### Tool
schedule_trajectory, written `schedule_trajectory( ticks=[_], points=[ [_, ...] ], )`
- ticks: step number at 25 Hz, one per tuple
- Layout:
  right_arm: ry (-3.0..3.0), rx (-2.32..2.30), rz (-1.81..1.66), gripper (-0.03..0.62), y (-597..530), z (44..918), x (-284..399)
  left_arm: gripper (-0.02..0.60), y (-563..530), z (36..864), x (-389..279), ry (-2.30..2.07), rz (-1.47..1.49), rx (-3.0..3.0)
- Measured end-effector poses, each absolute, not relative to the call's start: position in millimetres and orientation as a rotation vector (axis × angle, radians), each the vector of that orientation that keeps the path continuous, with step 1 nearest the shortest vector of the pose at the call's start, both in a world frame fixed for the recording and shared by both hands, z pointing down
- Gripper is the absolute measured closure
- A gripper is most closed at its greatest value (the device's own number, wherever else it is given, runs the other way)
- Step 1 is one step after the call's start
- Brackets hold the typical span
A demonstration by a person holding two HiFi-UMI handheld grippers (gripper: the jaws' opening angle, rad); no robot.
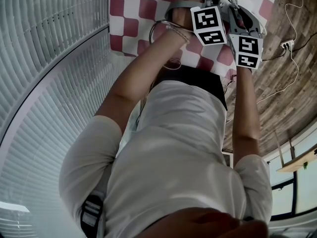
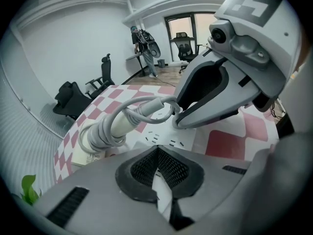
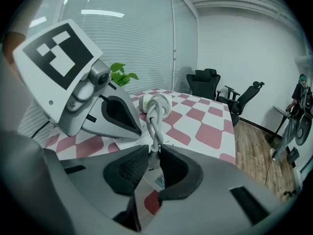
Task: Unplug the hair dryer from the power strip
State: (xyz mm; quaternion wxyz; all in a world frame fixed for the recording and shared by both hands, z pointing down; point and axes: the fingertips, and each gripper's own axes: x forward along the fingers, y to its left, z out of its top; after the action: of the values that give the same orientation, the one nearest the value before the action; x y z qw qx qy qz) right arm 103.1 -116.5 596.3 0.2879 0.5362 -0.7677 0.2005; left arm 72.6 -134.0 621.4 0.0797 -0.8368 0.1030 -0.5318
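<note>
The right gripper (image 3: pixel 152 151) is clamped on the grey cord (image 3: pixel 155 119) right where it meets the power strip (image 2: pixel 164 133). Just beside it, the left gripper (image 2: pixel 156 150) rests its tips together on the strip. Beyond both, the hair dryer (image 2: pixel 105 131) lies on the checkered bench (image 2: pixel 230 143).

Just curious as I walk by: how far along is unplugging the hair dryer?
Done: nothing yet; the plug sits in the power strip. In hand: the right tool is closed around the plug, and the left tool rests on the strip. Left: pulling it out.
</note>
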Motion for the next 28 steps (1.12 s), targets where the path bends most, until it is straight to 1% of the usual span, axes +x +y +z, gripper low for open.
schedule_trajectory(
  ticks=[5, 28],
  points=[
    [-2.049, 1.441, 0.525, 0.510, -113.6, 585.7, 102.6, 0.552, -134.3, 613.7, 73.5, 0.305, -1.640, -2.465],
    [-2.067, 1.460, 0.527, 0.519, -113.3, 589.1, 104.6, 0.554, -133.3, 621.6, 74.4, 0.302, -1.637, -2.462]
  ],
)
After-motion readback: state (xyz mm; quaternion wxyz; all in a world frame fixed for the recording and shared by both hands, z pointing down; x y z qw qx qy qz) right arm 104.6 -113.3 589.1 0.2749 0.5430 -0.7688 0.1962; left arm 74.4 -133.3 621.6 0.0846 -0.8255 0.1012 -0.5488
